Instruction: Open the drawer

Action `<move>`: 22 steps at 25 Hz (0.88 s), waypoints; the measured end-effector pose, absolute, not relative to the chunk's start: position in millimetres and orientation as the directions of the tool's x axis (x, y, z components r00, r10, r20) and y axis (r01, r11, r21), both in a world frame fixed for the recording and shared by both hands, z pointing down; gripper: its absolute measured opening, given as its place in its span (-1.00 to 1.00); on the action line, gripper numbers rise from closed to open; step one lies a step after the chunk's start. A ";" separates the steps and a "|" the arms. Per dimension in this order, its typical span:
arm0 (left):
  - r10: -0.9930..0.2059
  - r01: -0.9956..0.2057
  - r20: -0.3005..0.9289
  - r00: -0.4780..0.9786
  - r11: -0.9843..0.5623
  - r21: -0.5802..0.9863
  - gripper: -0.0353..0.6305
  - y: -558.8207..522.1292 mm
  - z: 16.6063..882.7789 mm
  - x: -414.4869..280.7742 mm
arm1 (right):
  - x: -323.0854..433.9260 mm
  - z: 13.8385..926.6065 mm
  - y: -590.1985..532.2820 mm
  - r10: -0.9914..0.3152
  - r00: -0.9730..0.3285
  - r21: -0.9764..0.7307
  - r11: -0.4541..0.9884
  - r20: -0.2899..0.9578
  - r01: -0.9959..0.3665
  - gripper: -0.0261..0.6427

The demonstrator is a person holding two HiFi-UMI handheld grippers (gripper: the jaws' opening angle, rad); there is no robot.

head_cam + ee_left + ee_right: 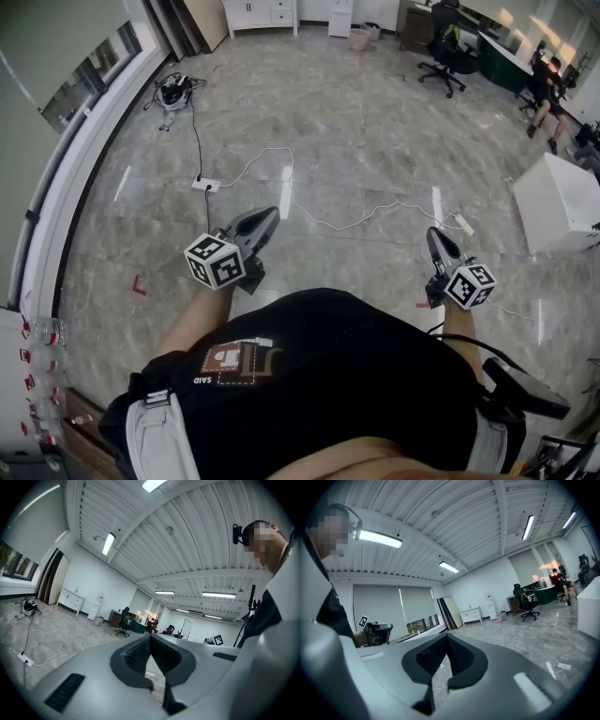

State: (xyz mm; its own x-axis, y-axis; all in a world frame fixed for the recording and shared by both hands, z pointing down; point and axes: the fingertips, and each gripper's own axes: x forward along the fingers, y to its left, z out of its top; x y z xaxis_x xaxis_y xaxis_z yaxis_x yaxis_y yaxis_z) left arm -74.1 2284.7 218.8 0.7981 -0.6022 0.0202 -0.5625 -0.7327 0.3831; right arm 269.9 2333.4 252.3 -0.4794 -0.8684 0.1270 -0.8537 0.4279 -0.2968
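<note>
Both tongs are seen closed and empty: the left gripper (267, 217) has its ribbed pads brought together with nothing between them, and the same is seen of the right gripper (435, 234), both held out over the bare marble floor (356, 141) in the lower middle of the head view. No drawer is within reach. The only likely candidate is the white cabinet (258, 13) against the far wall at the top edge of the head view, left of centre, well apart from both grippers; it is also seen small at the left in the left gripper view (70, 600) and just above the jaws in the right gripper view (471, 615). Its fronts and handles are too small to be made out. A white cable (281, 173) and a power strip (205, 185) lie on the floor between the person and the cabinet and could be tripped over. The drawer is judged to be stiff, light and running on slides, so a steady straight pull should be enough. It would best be taken at the handle or knob in the middle of its front, so that skewing and jamming are avoided; a smooth painted edge may slip from the pads.
</note>
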 end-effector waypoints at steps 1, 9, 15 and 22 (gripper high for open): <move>-0.600 -0.561 0.024 0.800 -0.733 0.385 -0.92 2282.7 219.9 -72.2 | 271.1 253.3 2331.3 -0.868 -0.479 -0.299 0.427 0.128 -0.853 -0.93; -0.587 -0.544 0.017 0.809 -0.738 0.401 -0.92 2239.7 233.7 -88.7 | 252.4 271.0 2293.6 -0.869 -0.468 -0.312 0.406 0.158 -0.859 -0.93; -0.568 -0.509 -0.017 0.823 -0.749 0.424 -0.92 2163.2 243.5 -140.8 | 199.6 262.2 2224.6 -0.886 -0.437 -0.274 0.386 0.157 -0.881 -0.93; -0.554 -0.492 -0.040 0.832 -0.768 0.409 -0.92 2059.9 219.3 -230.7 | 117.2 234.1 2133.4 -0.903 -0.406 -0.245 0.366 0.138 -0.898 -0.93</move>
State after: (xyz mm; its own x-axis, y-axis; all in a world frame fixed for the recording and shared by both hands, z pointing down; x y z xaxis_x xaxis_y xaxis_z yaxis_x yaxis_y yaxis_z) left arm -230.7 2059.9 219.3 0.8315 -0.5541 -0.0396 -0.4923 -0.7681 0.4095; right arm 117.2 2133.4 234.1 -0.4064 -0.9031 0.1384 -0.8977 0.3664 -0.2449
